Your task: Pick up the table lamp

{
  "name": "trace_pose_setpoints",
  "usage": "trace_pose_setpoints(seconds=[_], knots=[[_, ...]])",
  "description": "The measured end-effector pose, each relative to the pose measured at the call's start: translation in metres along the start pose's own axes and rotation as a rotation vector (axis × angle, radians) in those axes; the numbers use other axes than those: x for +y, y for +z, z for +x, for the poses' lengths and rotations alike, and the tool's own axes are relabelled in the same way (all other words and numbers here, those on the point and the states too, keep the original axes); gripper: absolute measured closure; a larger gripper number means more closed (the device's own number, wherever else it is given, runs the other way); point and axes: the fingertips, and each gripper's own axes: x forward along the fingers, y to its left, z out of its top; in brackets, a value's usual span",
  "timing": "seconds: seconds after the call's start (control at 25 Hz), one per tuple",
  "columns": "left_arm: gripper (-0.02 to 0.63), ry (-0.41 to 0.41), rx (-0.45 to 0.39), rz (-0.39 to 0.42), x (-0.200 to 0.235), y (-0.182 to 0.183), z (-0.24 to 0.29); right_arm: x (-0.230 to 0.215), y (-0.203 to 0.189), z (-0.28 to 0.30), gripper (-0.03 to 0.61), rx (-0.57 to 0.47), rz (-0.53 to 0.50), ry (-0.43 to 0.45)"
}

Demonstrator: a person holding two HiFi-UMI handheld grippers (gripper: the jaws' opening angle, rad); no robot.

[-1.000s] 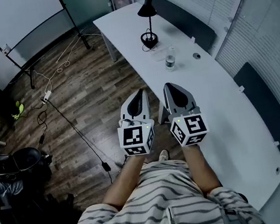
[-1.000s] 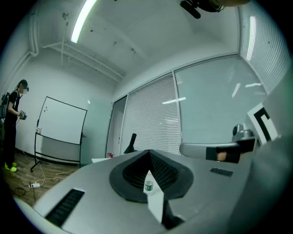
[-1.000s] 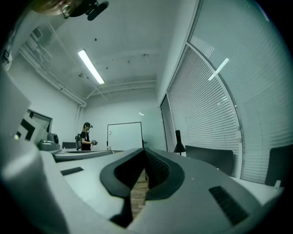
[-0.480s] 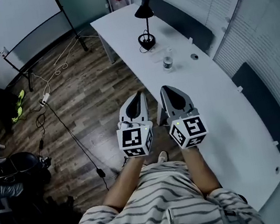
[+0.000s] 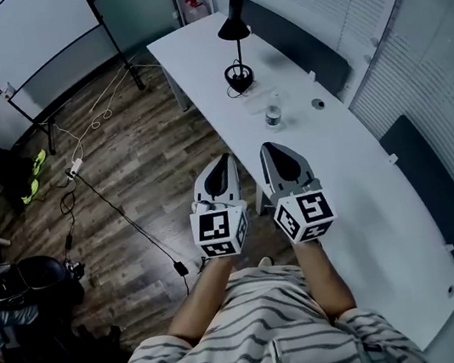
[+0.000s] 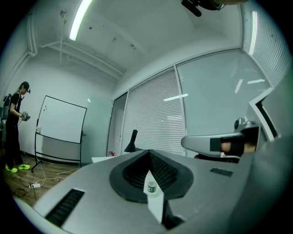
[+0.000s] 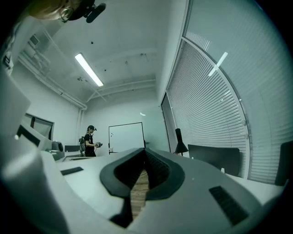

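Nearer than before: black table lamp upright on white tabletop, well ahead of left gripper and right gripper — both closed, empty. Advance, part the jaws, clasp the stem low — likely top-heavy.

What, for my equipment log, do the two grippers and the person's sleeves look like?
The left gripper and right gripper are smooth light-grey shells tapering to a point, lined with ribbed black padding. Each carries a cube of black-and-white square markers at its back. The shirt is striped and short-sleeved.
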Motion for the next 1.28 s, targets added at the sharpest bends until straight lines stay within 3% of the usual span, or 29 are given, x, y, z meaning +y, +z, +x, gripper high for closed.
trace_pose_setpoints(seconds=[0.32,0.72,1.28], knots=[[0.606,0.020,0.016,0.019,-0.003,-0.012,0.046,-0.046,-0.008,0.024,0.567,-0.005,0.021,0.003],[0.606,0.050,0.035,0.023,0.007,-0.025,0.067,-0.065,-0.026,0.042,0.566,0.014,0.024,-0.001],[0.606,0.018,0.023,-0.001,0.077,-0.029,0.136,-0.077,-0.032,0.141,0.566,-0.005,-0.028,-0.054]])
